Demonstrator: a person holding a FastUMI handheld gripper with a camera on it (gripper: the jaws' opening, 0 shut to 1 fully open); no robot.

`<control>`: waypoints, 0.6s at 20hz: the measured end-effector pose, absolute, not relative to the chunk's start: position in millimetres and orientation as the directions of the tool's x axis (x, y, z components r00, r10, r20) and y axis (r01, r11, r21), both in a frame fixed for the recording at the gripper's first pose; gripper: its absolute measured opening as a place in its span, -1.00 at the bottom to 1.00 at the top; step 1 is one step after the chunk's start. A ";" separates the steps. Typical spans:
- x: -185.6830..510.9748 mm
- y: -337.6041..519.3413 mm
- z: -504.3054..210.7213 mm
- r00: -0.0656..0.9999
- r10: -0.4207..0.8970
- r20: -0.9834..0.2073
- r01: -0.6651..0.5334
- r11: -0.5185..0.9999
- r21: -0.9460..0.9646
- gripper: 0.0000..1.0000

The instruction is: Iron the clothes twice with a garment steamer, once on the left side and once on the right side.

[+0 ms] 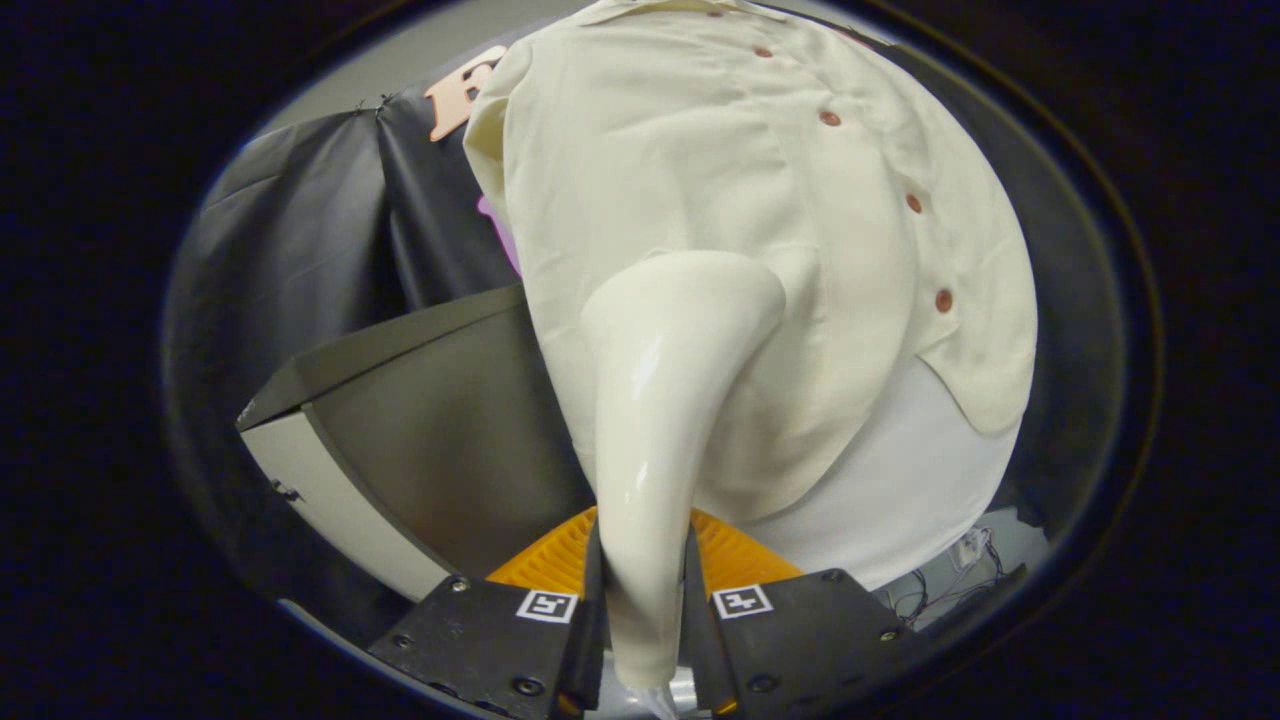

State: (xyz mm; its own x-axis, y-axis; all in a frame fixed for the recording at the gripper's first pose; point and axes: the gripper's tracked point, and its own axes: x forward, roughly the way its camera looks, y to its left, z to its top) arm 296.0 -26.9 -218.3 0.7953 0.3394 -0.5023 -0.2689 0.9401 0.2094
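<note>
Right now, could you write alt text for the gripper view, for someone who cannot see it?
A hand-held gripper is shut on the handle of a cream garment steamer, whose head presses against a cream button-up shirt hanging just ahead. A white underlayer shows below the shirt's hem, and a grey box stands beside it.

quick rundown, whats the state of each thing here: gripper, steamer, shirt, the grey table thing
gripper: shut on the steamer handle, a finger pressing each side
garment steamer: held upright, head against the shirt front
shirt: hanging, buttoned down the front, a white layer showing below its hem
grey table: standing beside the shirt, apart from the steamer
</note>
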 end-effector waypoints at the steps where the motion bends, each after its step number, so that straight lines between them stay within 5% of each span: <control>1: 293.6 -26.4 -225.8 0.788 0.342 -0.511 -0.270 0.939 0.212 -0.30; 12: 290.3 -21.4 -260.1 0.744 0.335 -0.578 -0.242 0.942 0.234 -0.30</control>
State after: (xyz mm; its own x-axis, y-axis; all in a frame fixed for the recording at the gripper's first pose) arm 290.3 -21.4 -260.1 0.7444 0.3346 -0.5778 -0.2420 0.9418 0.2335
